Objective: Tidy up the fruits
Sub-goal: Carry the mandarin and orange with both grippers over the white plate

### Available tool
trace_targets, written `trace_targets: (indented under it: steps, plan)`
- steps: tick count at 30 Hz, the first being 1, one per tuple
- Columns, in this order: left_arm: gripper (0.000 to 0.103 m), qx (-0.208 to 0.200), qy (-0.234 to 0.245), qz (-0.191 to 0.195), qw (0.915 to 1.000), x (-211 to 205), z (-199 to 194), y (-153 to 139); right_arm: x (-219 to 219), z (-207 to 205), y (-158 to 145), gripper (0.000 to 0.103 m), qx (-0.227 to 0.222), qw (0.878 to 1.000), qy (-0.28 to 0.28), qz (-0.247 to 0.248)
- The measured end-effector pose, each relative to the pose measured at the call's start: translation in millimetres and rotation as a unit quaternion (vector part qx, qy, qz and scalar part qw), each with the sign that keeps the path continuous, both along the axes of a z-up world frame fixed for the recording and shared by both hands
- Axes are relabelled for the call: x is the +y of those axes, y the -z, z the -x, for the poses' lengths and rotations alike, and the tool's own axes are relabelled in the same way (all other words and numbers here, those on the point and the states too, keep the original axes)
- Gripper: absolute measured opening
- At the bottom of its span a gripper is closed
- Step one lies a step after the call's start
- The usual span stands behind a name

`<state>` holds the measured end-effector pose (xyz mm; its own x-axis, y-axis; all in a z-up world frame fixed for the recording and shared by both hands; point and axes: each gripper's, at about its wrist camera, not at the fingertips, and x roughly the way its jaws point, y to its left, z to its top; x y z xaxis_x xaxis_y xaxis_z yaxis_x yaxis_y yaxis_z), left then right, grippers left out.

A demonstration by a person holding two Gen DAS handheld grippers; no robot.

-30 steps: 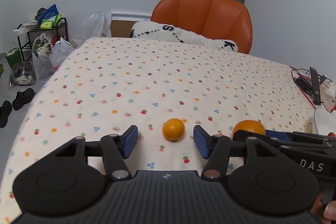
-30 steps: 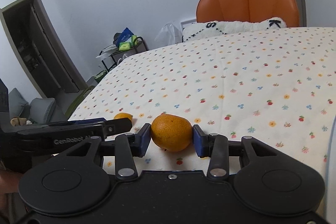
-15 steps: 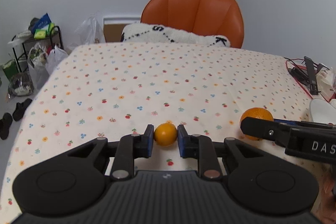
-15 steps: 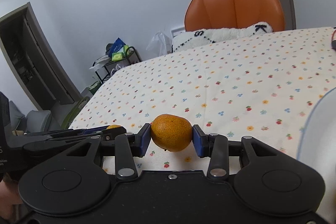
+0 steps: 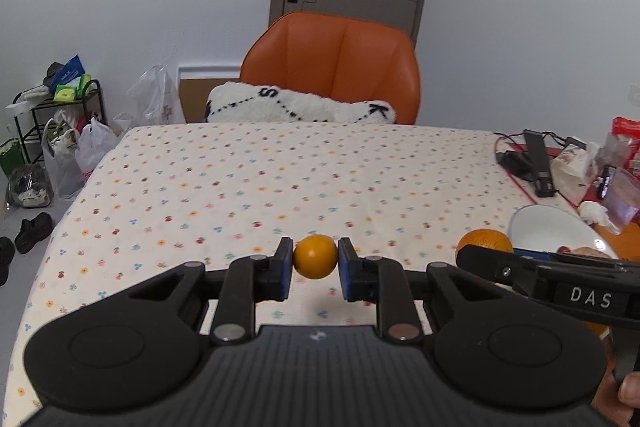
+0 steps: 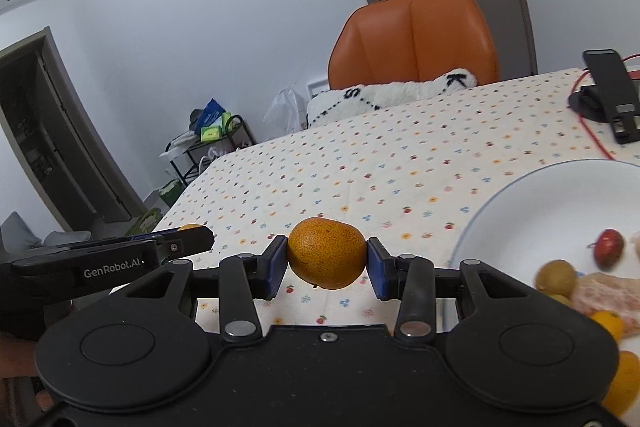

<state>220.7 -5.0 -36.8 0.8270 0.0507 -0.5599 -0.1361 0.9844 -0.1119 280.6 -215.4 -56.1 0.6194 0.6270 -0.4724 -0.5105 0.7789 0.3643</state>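
My left gripper is shut on a small round orange, held above the flowered tablecloth. My right gripper is shut on a larger, speckled mandarin, also lifted off the cloth. In the left wrist view the mandarin shows at the right beside the white plate. In the right wrist view the white plate lies to the right of the mandarin and holds a red fruit, a green fruit, peeled pieces and small oranges.
An orange chair with a white fluffy cushion stands at the table's far side. Black devices and red cables with packets crowd the right edge. A shelf and bags stand on the floor at the left.
My left gripper closed on the small orange and lifted it off the cloth. My right gripper carried the mandarin up and to the right, bringing the plate into view.
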Motion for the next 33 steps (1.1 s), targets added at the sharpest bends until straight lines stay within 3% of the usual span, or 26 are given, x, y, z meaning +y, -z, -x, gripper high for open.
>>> trace_targets:
  steps: [22, 33]
  plan:
    - [0.022, -0.017, 0.049, 0.013, 0.9986, -79, 12, 1, -90, 32, 5, 0.040, -0.008, 0.998, 0.065, 0.005]
    - [0.022, -0.021, 0.083, 0.017, 0.9961, -120, 4, 3, -141, 40, 6, 0.040, -0.008, 0.992, 0.122, 0.020]
